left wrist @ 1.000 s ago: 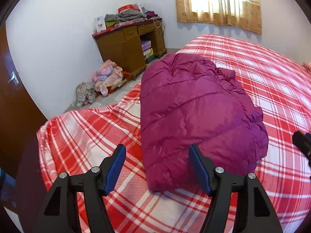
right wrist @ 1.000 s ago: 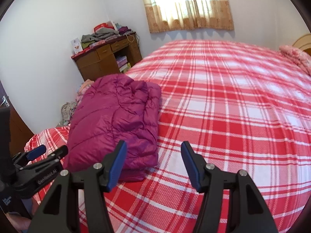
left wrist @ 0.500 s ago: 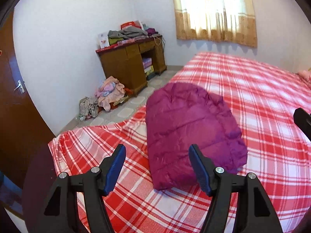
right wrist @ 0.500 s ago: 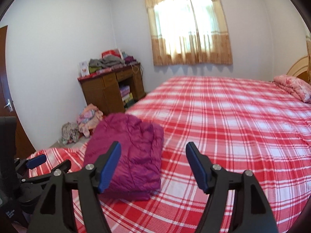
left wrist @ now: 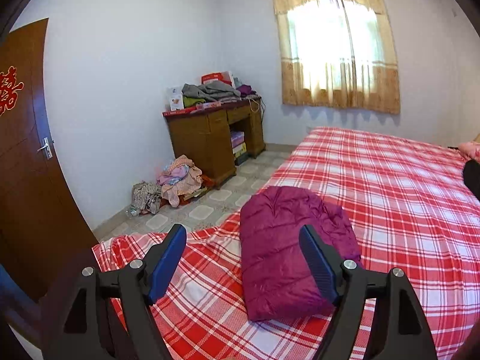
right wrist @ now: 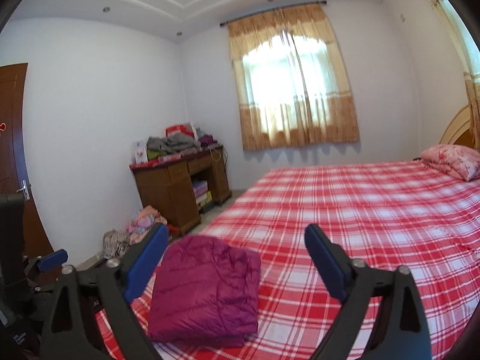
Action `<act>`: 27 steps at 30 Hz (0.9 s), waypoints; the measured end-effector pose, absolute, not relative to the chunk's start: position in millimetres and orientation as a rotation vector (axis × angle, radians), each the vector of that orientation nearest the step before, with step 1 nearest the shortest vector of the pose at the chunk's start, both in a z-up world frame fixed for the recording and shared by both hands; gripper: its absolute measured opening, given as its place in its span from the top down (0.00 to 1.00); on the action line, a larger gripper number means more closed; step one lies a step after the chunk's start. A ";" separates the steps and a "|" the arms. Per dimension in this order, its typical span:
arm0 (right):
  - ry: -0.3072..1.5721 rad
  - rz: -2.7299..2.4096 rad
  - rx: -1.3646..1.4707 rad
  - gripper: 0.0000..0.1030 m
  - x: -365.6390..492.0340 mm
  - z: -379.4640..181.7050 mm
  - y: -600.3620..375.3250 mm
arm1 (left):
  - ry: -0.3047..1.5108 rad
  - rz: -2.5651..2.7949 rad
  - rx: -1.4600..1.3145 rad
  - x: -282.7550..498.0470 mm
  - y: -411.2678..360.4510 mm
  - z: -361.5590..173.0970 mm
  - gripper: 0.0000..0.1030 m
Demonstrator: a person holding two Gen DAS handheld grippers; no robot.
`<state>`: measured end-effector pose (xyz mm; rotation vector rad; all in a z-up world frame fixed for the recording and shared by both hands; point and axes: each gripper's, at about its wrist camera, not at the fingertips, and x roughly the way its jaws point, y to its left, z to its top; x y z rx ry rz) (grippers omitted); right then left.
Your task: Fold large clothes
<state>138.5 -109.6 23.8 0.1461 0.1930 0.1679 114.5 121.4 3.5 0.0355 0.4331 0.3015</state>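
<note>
One bed (right wrist: pixel 375 210) under a red plaid sheet is filling most of both views, and one magenta puffer jacket (left wrist: pixel 285 258) is lying on it near the foot edge, already folded into a compact, squared bundle. The folding of this garment is looking finished; whether the unfolded heap of clothes (left wrist: pixel 177 177) on the floor is waiting its turn, I cannot tell. One wooden desk (right wrist: pixel 180 192) is carrying more piled clothing. The left gripper (left wrist: pixel 241 265) and right gripper (right wrist: pixel 235 265) are both hanging above the bed, jaws having just been opening, now spreading wide with nothing between them.
</note>
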 end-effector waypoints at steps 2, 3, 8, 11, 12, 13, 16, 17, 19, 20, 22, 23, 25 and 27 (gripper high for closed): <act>0.166 0.159 0.141 0.04 133.2 26.9 -109.5 | 0.417 0.301 0.024 111.5 122.2 6.9 0.23; 0.158 0.155 0.140 0.03 131.5 27.5 -109.6 | 0.402 0.300 0.014 108.5 123.3 9.1 0.22; 0.151 0.144 0.132 0.02 131.4 25.6 -107.0 | 0.368 0.314 0.011 103.6 123.2 14.3 0.13; 0.165 0.144 0.134 0.02 133.2 21.9 -106.9 | 0.363 0.321 0.015 102.9 124.3 16.4 0.13; 0.168 0.143 0.138 0.02 133.8 20.8 -107.7 | 0.362 0.321 0.014 102.7 124.6 16.4 0.13; 0.169 0.143 0.140 0.02 133.4 20.2 -108.5 | 0.362 0.322 0.013 102.6 125.0 16.7 0.13; 0.172 0.147 0.146 0.02 133.7 19.9 -109.9 | 0.362 0.326 0.007 103.2 125.7 17.2 0.13; 0.171 0.147 0.144 0.02 133.6 19.9 -109.8 | 0.362 0.326 0.007 102.8 125.6 17.0 0.13; 0.169 0.145 0.142 0.02 132.8 20.6 -109.3 | 0.359 0.326 0.006 102.9 126.0 17.2 0.13; 0.168 0.147 0.141 0.02 132.8 20.7 -109.5 | 0.356 0.326 0.005 102.7 125.9 16.9 0.13; 0.171 0.145 0.141 0.02 133.2 20.7 -109.1 | 0.353 0.326 0.001 102.6 125.2 16.3 0.13; 0.173 0.145 0.141 0.02 133.1 20.6 -109.1 | 0.352 0.324 0.000 102.1 125.3 16.4 0.13; 0.179 0.145 0.141 0.02 134.0 20.7 -108.8 | 0.353 0.324 0.005 102.1 124.4 16.1 0.13; 0.184 0.145 0.145 0.02 134.6 20.7 -108.5 | 0.355 0.329 0.013 102.9 123.0 15.4 0.13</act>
